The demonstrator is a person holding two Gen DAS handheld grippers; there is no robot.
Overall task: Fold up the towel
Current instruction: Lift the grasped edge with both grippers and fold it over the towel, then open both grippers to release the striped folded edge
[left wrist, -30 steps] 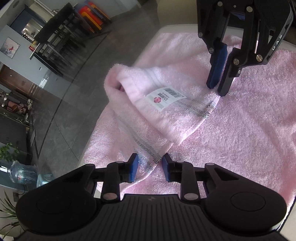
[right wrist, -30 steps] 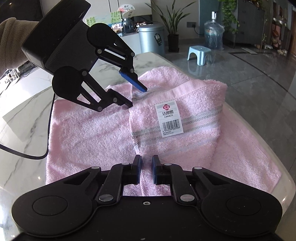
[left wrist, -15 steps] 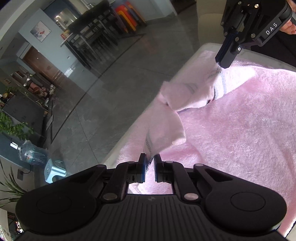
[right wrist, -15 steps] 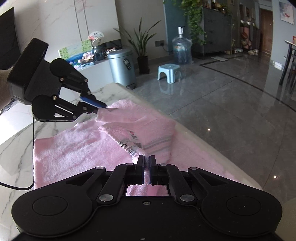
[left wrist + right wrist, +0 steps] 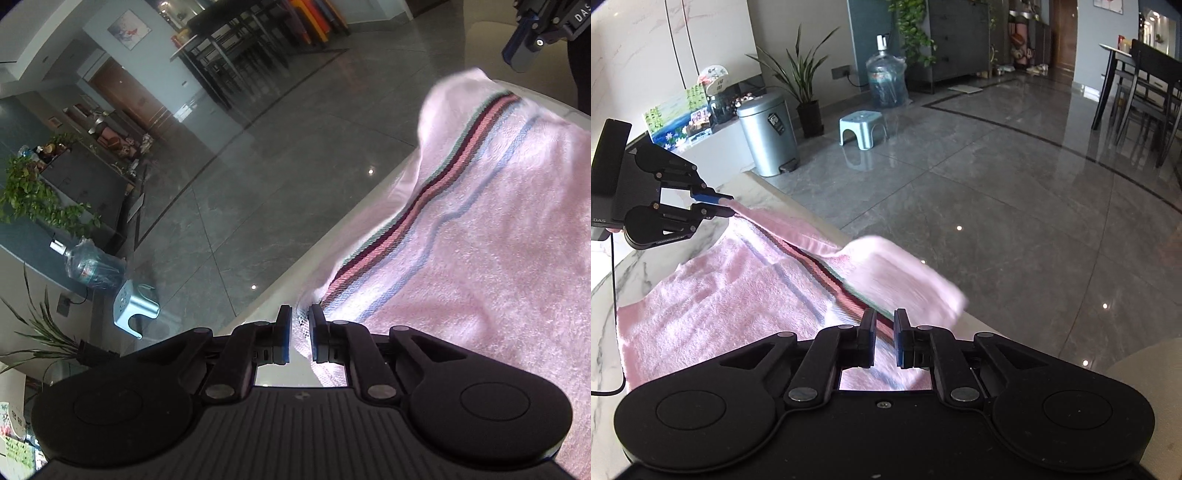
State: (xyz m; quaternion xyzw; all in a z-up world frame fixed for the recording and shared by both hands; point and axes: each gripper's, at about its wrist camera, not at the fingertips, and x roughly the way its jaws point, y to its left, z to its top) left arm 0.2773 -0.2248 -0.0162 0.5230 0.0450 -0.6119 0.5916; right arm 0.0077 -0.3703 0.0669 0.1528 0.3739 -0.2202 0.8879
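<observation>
We see a marble-topped table (image 5: 605,302) at the edge of a wide room with a glossy grey tiled floor (image 5: 997,192). One pink towel (image 5: 713,299) lies over the table, and its striped hem is lifted off the surface along the table's edge.

Nearest in the right wrist view, at the bottom centre, the right gripper (image 5: 884,334) pinches one end of that hem: the woven band of stripes runs straight into the narrow gap between its two blue-padded fingers, whose jaws have just been easing apart slightly with the cloth between them. A loose flap of towel hangs blurred just beyond, to the right of centre. Further up at the left of that frame, the left gripper (image 5: 726,205) nips the other end of the hem, so the edge stretches between the two tools.

In the left wrist view, the left gripper (image 5: 300,332) sits at the bottom centre, its fingers close together on a thin fold of towel (image 5: 480,258); its jaws too have just opened a little around the cloth. The stripes climb to the upper right of the frame, where the hem's far corner sags free below the right gripper (image 5: 524,55); its grip cannot be made out there.

Beyond the table we count one metal pedal bin (image 5: 768,133), one pale blue step stool (image 5: 862,127), one big water bottle (image 5: 886,79), two leafy plants and a dark dining table with chairs (image 5: 1145,85) at the far right.
</observation>
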